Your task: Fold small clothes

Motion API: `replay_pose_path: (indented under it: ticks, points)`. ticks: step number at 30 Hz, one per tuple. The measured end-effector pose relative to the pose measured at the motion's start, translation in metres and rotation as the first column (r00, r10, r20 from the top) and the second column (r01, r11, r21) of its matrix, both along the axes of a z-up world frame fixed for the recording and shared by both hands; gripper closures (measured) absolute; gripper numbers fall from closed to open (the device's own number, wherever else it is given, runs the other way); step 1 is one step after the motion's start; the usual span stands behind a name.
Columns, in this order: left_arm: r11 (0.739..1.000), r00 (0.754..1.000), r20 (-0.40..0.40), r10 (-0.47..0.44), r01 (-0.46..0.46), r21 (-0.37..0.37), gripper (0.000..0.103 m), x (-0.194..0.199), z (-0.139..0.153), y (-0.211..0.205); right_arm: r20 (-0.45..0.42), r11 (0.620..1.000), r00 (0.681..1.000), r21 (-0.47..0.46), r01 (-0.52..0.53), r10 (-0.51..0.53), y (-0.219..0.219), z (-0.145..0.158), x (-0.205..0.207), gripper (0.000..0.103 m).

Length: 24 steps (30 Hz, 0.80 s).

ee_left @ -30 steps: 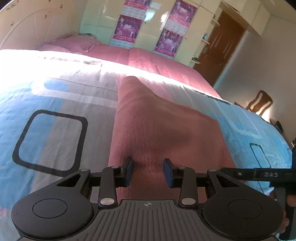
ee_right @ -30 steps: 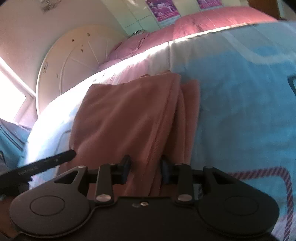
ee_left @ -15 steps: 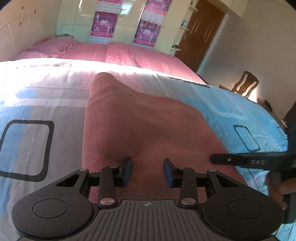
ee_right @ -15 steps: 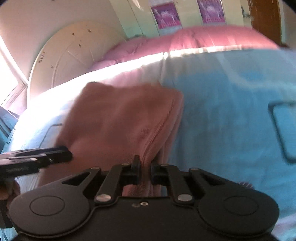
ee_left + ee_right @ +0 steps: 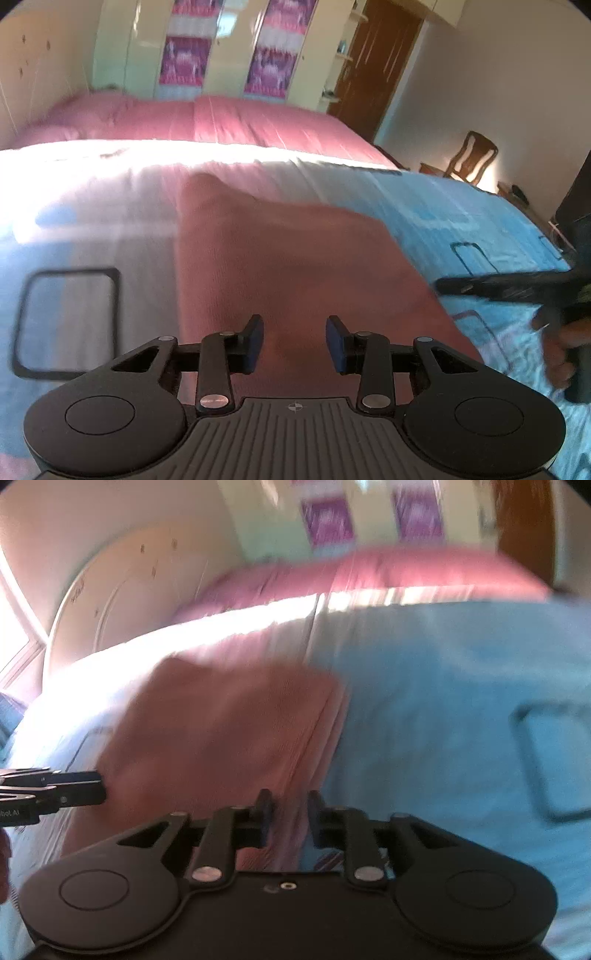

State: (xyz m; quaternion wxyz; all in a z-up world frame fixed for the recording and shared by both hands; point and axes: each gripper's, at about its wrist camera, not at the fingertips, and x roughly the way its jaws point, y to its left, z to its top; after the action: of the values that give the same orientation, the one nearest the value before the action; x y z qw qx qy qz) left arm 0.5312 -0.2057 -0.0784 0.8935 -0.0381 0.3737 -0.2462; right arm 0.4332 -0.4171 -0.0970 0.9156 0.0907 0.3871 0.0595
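Garment: folded dusty-pink ribbed knit cloth (image 5: 280, 266) lying flat on the blue patterned bedspread (image 5: 461, 221).
Left gripper (image 5: 294, 343): jaws partly apart, empty, over its near edge.
Right gripper (image 5: 290, 821): jaws opening (cloth's right edge between them, ungripped).

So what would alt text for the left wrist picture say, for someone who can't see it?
A folded pink garment lies on a blue and white bedspread, seen over the left gripper, whose jaws stand apart above the cloth's near edge. The right gripper reaches in from the right; the picture is blurred.
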Motion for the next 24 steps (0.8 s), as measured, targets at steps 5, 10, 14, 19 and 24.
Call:
replay_pose_path:
  ticks: [5,10,14,19,24]
  points:
    - [0.998,0.999,-0.027,-0.038,0.039,0.046,0.066,-0.019,-0.02,-0.005,0.013,0.99,0.99,-0.009,-0.142,0.142,0.026,0.02,-0.018,0.087]
    - [0.996,0.999,0.0,-0.045,0.045,0.07,0.066,-0.024,-0.01,-0.01,-0.137,0.974,0.973,-0.107,-0.199,0.183,0.037,-0.02,-0.022,0.095]
    - [0.998,0.997,0.072,-0.018,0.014,0.054,0.066,0.013,0.012,-0.002,0.025,0.985,0.991,-0.113,-0.13,0.133,0.035,0.018,-0.001,0.085]
    - [0.999,0.995,0.09,0.033,-0.036,0.034,0.066,0.096,0.008,-0.009,0.044,0.994,0.998,-0.1,-0.043,0.047,0.028,0.014,0.07,0.089]
    - [0.998,0.999,-0.006,0.049,-0.049,0.05,0.065,0.116,-0.032,-0.002,-0.073,0.975,0.995,-0.207,-0.08,0.066,0.027,-0.032,0.1,0.095]
